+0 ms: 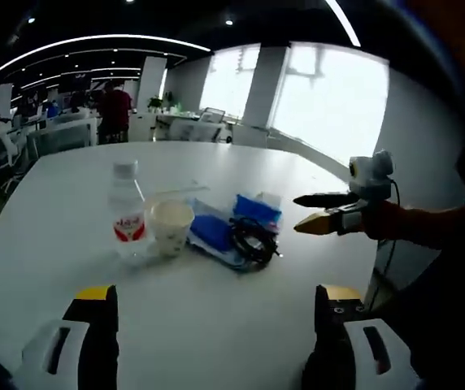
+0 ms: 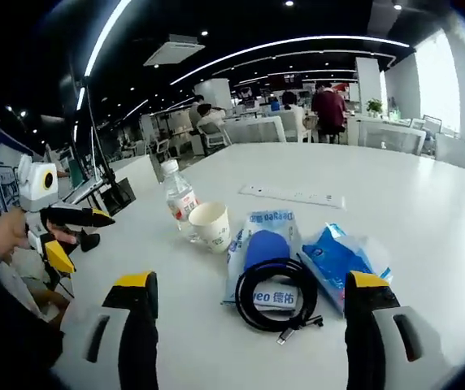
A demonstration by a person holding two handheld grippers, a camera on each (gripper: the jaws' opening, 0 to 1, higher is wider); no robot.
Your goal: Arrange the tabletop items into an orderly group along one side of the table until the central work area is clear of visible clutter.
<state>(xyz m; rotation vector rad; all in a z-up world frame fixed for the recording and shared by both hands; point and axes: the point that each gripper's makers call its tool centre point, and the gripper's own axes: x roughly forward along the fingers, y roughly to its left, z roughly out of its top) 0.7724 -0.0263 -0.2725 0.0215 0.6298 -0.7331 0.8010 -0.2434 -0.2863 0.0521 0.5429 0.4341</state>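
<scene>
Left tool open and empty, jaws spread wide above the near edge of the white table. Right tool likewise open, holding nothing, jaws straddling the clutter. Near mid-table, tightly grouped: clear water bottle with red label, upright; paper cup upright, touching the bottle's side; blue wipes pack lying flat with a coiled black cable on top; second blue packet just beside it. Farther back, white power strip lying flat, apart from the group.
</scene>
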